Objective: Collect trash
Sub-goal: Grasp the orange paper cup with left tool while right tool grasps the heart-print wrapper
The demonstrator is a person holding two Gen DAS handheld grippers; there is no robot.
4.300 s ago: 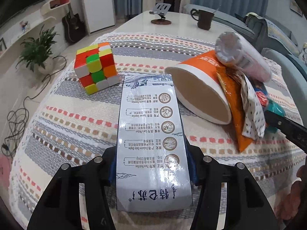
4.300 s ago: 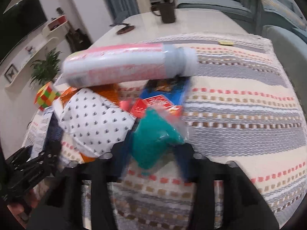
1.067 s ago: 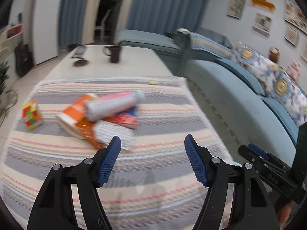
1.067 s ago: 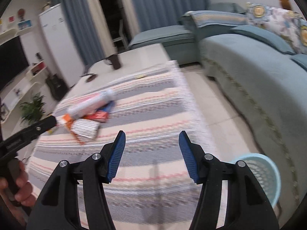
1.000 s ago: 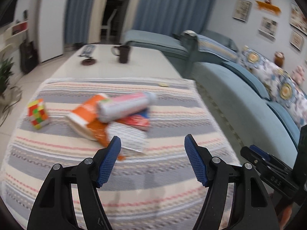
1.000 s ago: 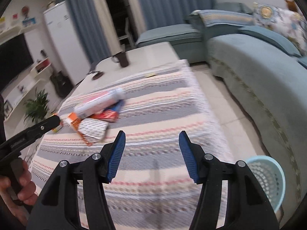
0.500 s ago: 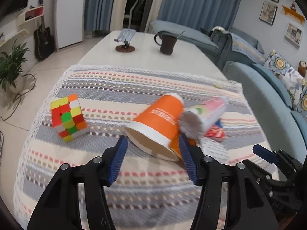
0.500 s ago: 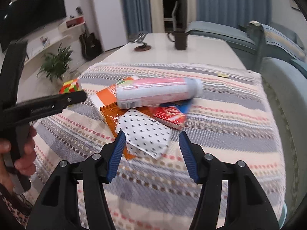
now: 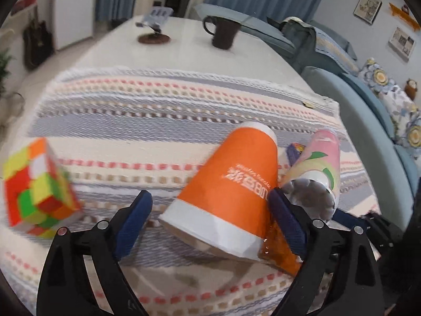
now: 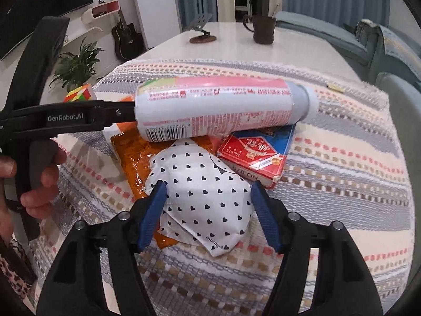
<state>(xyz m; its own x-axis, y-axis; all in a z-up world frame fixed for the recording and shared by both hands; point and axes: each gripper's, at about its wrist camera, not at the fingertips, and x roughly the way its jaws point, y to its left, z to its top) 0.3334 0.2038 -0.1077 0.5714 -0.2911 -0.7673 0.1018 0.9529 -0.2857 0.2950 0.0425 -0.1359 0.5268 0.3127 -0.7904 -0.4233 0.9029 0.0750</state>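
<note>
One cup [image 9: 231, 197], one bottle [image 10: 218, 108], one heart-print wrapper [image 10: 202, 194], one orange packet [image 10: 131, 155] and one card box [image 10: 255, 158] lay heaped on the striped cloth [image 10: 342, 184]; one cube [image 9: 36, 189] sat apart. The left gripper [image 9: 208, 218], jaws just widened, straddled the cup without pressing. The right gripper [image 10: 208, 208], also just widened, straddled the wrapper, grasping nothing.

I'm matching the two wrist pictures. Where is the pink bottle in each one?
Left wrist view: pink bottle at right, base toward the camera, beside the orange cup.
Right wrist view: pink bottle across the upper middle, lying on the trash pile.
Shared landmark: dark mug at the table's far end.
</note>
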